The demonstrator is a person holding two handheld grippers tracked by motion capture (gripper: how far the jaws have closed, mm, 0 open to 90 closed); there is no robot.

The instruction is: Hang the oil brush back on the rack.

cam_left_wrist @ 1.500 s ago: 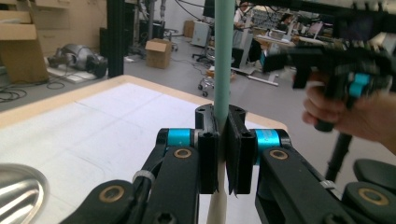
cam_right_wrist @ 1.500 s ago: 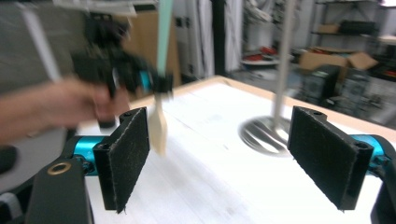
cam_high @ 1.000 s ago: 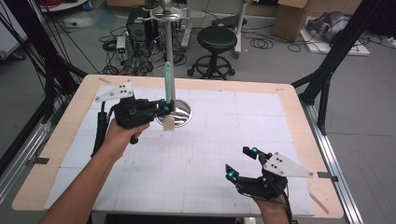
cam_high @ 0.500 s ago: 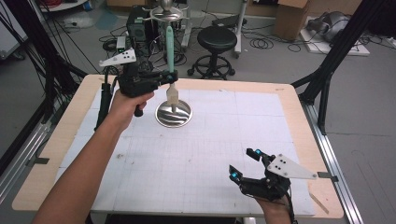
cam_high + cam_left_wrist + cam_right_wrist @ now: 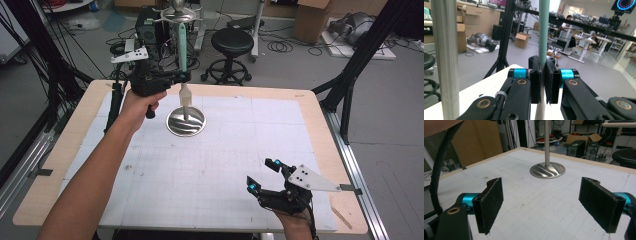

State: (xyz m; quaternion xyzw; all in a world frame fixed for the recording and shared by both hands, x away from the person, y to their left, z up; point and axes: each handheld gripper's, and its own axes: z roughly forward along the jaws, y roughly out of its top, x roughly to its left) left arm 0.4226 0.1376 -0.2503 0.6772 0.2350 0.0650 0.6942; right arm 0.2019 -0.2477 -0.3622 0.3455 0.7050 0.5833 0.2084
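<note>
A green-handled spatula [image 5: 182, 55] is pinched upright by the left tongs [image 5: 184, 76] beside the stand [image 5: 185, 121] at twelve o'clock. The right tongs [image 5: 263, 176] are held spread. Hanging it likely calls for alignment.

Brushed shiny metal stand base [image 5: 185, 121], matt white table mat [image 5: 210, 165], pale wood table edge [image 5: 320, 125].

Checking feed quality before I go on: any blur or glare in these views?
High view: soft overall, the utensil slightly blurred. Left gripper view: metal pole at the left edge blurred, bright windows behind washed out. Right gripper view: sharp jaws, mild glare streaks on the metal base.
</note>
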